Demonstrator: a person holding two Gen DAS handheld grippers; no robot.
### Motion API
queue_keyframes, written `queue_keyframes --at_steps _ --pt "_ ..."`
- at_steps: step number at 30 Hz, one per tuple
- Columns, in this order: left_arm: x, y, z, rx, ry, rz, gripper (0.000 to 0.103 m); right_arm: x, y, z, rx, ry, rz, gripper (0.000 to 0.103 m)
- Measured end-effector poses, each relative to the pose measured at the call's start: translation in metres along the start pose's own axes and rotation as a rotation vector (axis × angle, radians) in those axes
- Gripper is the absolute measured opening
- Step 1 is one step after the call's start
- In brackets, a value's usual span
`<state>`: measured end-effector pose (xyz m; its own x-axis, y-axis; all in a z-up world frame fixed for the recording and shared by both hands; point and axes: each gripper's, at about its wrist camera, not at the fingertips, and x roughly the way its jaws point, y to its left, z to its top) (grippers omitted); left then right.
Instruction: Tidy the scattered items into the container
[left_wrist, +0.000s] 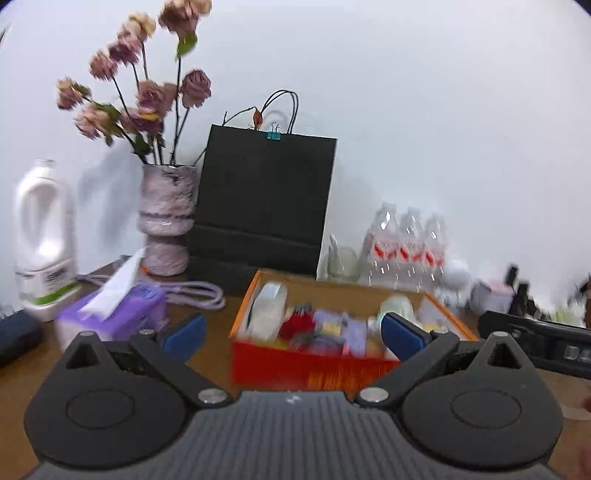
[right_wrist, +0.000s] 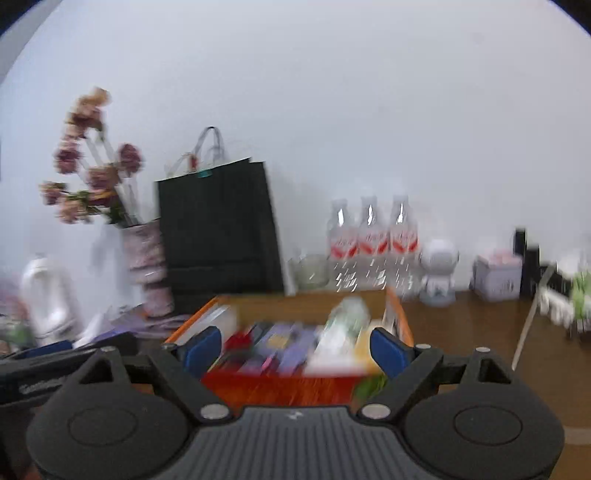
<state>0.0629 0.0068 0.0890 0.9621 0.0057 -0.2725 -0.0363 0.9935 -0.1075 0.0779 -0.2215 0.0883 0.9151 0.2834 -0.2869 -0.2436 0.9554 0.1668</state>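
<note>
1. Left gripper (left_wrist: 293, 332): jaws spread wide, nothing between the blue pads (left_wrist: 186, 334). It sits low in the frame, aimed at the box.
2. Right gripper (right_wrist: 295, 349): jaws well apart, empty. It faces the same box from a slightly different angle.
3. Box (left_wrist: 314, 371): orange-red, open-topped, on the brown table (left_wrist: 214, 350) at centre of both views. It holds a heap of small items (left_wrist: 325, 326); blur prevents naming most of them.
4. Judgement: the items seen lie inside the box, so the tidying looks largely done. Both grippers being empty and facing the box fits a drop-off just made, though this cannot be confirmed.
5. A green scrap (right_wrist: 369, 386) shows at the box's lower right corner in the right view; whether it lies inside or outside cannot be told.
6. Background, apparently not part of the task: vase (left_wrist: 168, 221) of flowers at upper left, black bag (left_wrist: 266, 199) behind the box, bottles (left_wrist: 406, 243) at right, tissue box (left_wrist: 118, 310) at left.
</note>
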Motion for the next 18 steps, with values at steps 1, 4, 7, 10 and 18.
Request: queue_keyframes --at_steps 1,4,7,10,18 --pt "-0.017 0.002 -0.013 0.000 0.019 -0.021 0.103 -0.021 0.000 -0.016 0.017 0.000 0.001 0.088" --pt "-0.069 0.011 -0.060 -0.050 0.141 -0.120 0.103 -0.077 -0.002 -0.070 0.056 -0.003 -0.013 0.093" --pt "-0.100 0.005 -0.094 -0.037 0.207 -0.141 0.103 -0.100 -0.002 -0.107 -0.011 0.073 -0.046 0.092" --pt "-0.099 -0.005 -0.097 0.031 0.203 -0.132 0.103 -0.103 -0.008 -0.119 0.016 0.112 -0.048 0.090" --pt "0.015 -0.045 -0.061 0.053 0.214 -0.125 0.072 -0.083 -0.031 -0.108 0.076 0.130 -0.099 0.079"
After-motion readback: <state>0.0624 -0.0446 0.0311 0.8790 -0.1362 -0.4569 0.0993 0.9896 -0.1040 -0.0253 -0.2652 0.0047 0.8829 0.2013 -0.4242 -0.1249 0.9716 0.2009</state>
